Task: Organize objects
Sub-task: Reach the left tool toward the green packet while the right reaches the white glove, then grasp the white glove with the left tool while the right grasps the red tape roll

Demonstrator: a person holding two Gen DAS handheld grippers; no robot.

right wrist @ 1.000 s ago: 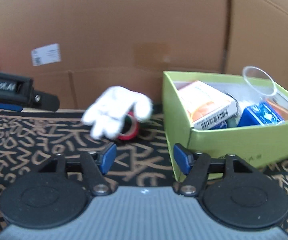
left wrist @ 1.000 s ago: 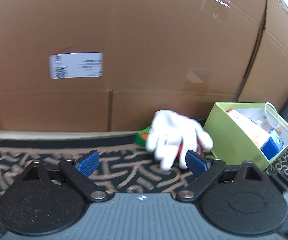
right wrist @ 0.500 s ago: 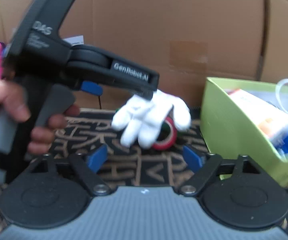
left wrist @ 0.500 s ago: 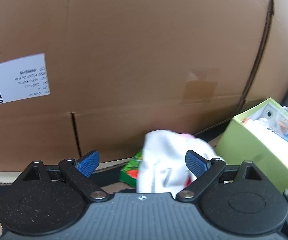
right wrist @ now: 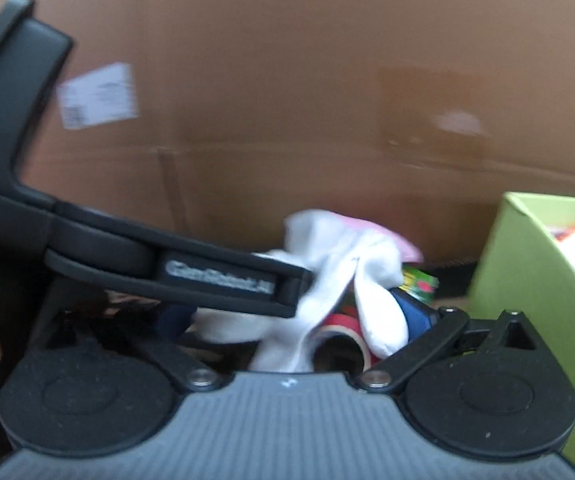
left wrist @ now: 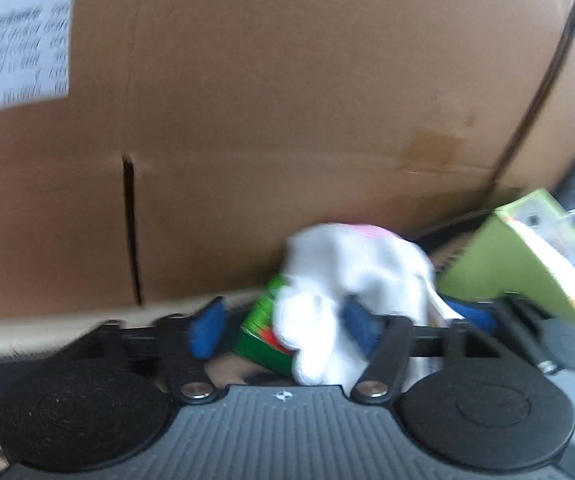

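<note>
Glove (left wrist: 339,300) between left gripper's (left wrist: 283,330) just-narrowed jaws, grip unconfirmed; right gripper (right wrist: 299,320) just spread wide, empty; green box (right wrist: 527,280) part-filled, glove still out.

I am looking through two fisheye cameras, each sitting just behind its own gripper and facing forward and somewhat down along the fingers. Both are pointing at the cardboard wall (left wrist: 287,100), which is filling each upper frame. The left view is sitting very near the white glove (left wrist: 347,280), with the green box (left wrist: 507,264) showing at its right edge. The right view is looking from beside it, taking in the left gripper's body (right wrist: 215,280) crossing in from its left. Both are sharing the glove, the green box and the white label (right wrist: 97,94).
</note>
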